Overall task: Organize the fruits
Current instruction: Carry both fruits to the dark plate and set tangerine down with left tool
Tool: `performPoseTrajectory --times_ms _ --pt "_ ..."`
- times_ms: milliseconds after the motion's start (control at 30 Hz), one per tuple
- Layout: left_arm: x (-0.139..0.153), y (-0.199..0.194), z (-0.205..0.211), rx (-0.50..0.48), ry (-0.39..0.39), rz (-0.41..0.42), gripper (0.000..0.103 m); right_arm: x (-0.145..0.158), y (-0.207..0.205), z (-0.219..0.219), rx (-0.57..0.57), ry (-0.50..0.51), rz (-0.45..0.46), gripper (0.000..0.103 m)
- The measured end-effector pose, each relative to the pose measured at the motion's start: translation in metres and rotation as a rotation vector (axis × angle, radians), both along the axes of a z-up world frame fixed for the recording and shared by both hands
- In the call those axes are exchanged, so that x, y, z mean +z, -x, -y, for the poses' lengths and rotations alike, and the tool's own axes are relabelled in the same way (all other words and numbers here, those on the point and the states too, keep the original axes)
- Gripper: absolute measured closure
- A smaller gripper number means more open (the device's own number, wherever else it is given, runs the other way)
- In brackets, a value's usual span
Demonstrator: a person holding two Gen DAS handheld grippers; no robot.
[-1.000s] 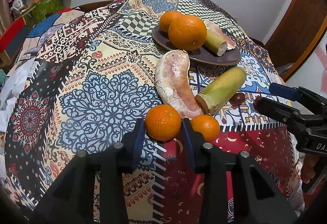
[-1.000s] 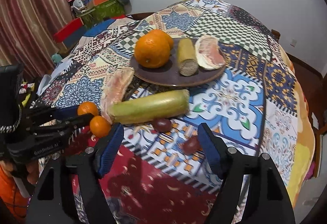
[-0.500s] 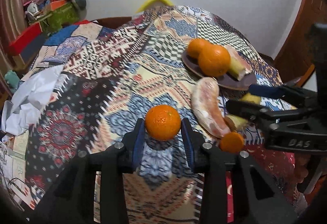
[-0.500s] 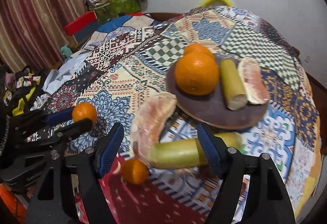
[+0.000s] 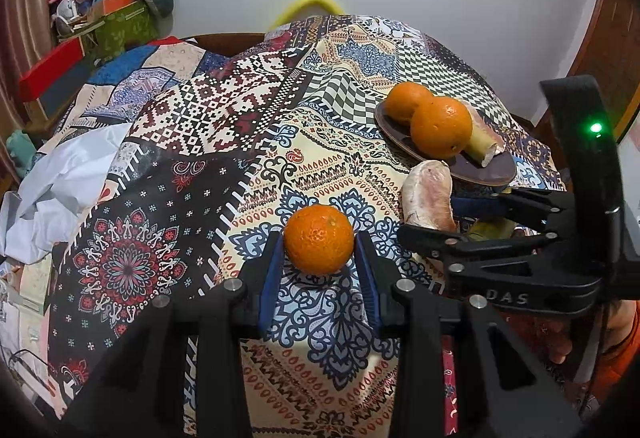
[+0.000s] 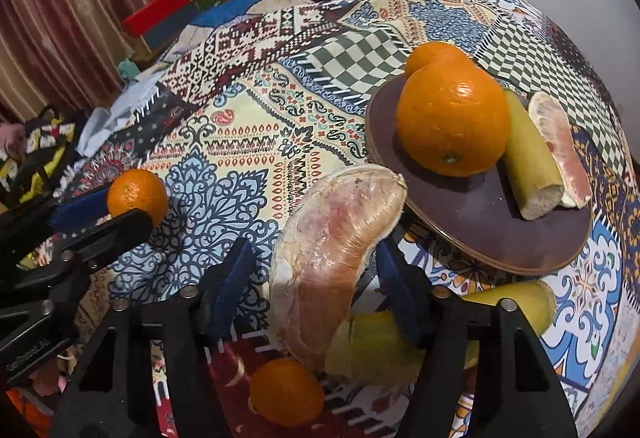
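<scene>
My left gripper is shut on a small orange and holds it above the patterned tablecloth; it also shows in the right wrist view. My right gripper is open, its fingers on either side of a peeled pomelo wedge lying next to the brown plate. The plate holds a large orange, a second orange behind it, a sugarcane piece and a pomelo slice. Another small orange and a long sugarcane piece lie under the right gripper.
The table is covered by a patchwork cloth. White crumpled cloth lies at the left edge. Boxes and clutter stand at the back left by a white wall. A yellow chair back shows behind the table.
My left gripper has lifted the small orange off the table and pulled back to the left. My right gripper has moved forward and left until its fingers straddle the pomelo wedge.
</scene>
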State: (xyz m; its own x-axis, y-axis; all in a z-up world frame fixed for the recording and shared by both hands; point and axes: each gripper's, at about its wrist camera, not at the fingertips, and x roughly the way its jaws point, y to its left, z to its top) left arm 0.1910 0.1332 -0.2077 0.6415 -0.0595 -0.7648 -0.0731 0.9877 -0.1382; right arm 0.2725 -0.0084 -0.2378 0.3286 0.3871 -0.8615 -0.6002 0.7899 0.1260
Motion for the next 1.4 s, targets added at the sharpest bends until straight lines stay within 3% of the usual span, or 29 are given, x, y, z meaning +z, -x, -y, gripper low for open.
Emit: performPoseTrajectory --times_ms 133,167,567,833,1133,1400 --pt "0.0 0.0 0.001 -0.001 0.006 0.003 0.067 -0.004 -0.002 -0.005 0.012 0.022 0.0 0.048" --pt "0.001 -0.001 0.001 -0.001 0.006 0.004 0.067 -0.004 -0.003 -0.005 0.007 0.032 0.008 0.057" --pt "0.023 0.005 0.015 -0.015 0.002 0.042 0.067 0.021 0.004 0.012 0.002 -0.087 -0.003 0.06" --pt "0.046 0.006 0.032 -0.027 -0.011 0.085 0.067 0.056 0.015 0.034 -0.01 -0.164 0.064 0.061" --pt "0.066 0.005 0.05 -0.054 -0.023 0.128 0.067 0.102 0.024 0.069 -0.06 -0.197 0.217 0.061" --pt "0.066 -0.008 0.066 -0.084 -0.008 0.127 0.067 0.109 0.014 0.112 -0.153 -0.213 0.247 0.061"
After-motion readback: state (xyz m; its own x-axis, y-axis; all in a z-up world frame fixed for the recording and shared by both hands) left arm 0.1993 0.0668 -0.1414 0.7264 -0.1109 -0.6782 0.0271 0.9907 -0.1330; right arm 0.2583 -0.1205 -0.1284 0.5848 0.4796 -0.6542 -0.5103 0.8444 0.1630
